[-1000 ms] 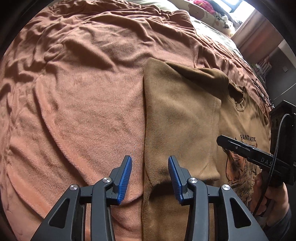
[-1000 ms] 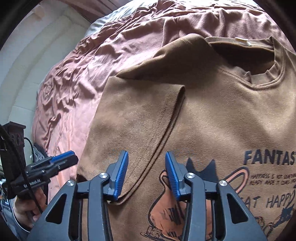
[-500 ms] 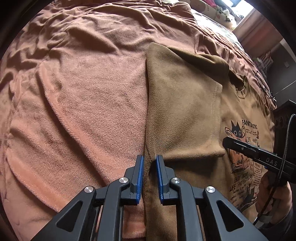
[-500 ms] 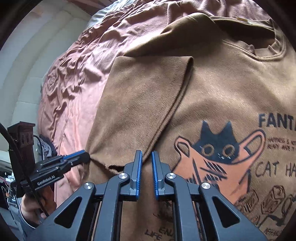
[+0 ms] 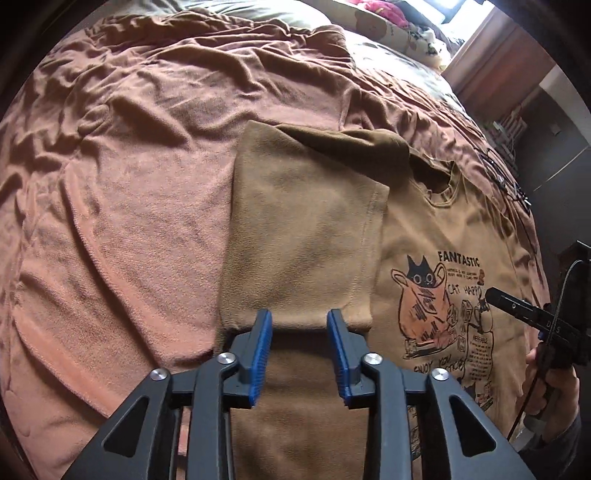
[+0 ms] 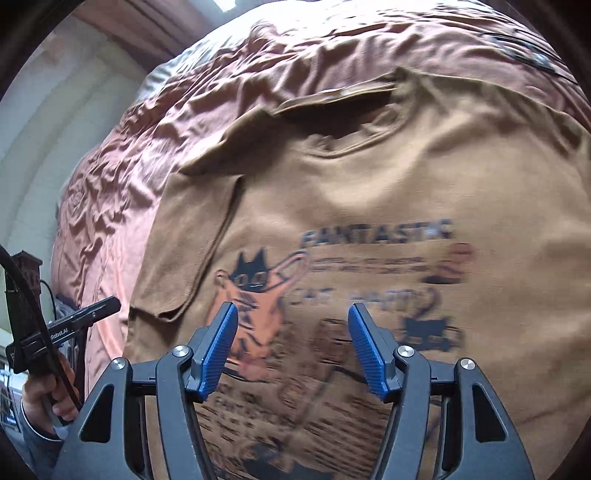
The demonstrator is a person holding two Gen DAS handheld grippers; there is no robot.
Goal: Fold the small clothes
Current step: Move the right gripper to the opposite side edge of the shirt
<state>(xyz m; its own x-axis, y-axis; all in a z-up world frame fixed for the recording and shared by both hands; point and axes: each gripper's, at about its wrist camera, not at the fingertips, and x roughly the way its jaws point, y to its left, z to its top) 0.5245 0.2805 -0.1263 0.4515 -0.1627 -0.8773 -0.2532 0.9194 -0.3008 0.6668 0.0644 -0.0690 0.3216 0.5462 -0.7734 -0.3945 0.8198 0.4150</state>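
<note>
A brown T-shirt point(image 5: 406, 236) point(image 6: 369, 177) with a cat print and the word FANTASTIC lies face up on a rust-coloured blanket point(image 5: 129, 166). Its left side with the sleeve point(image 5: 303, 236) point(image 6: 188, 243) is folded inward over the body. My left gripper point(image 5: 299, 321) hovers over the lower hem of that folded sleeve, its jaws opening with nothing between them. My right gripper point(image 6: 291, 314) hangs above the print, its jaws opening and empty; this view is blurred by motion. Each gripper shows in the other's view: the right one point(image 5: 524, 310), the left one point(image 6: 74, 321).
The blanket point(image 6: 122, 184) is wrinkled across the bed. Pillows or bedding point(image 5: 399, 26) lie at the far end beside a wooden piece of furniture point(image 5: 495, 55). A dark cable point(image 5: 506, 181) lies on the blanket past the shirt's collar. A hand point(image 6: 48, 395) grips the left tool.
Both grippers shut half a second ago and have opened again. Both have pulled back and up from the shirt, the right one shifting rightward over the print. The sleeve fold stays in place.
</note>
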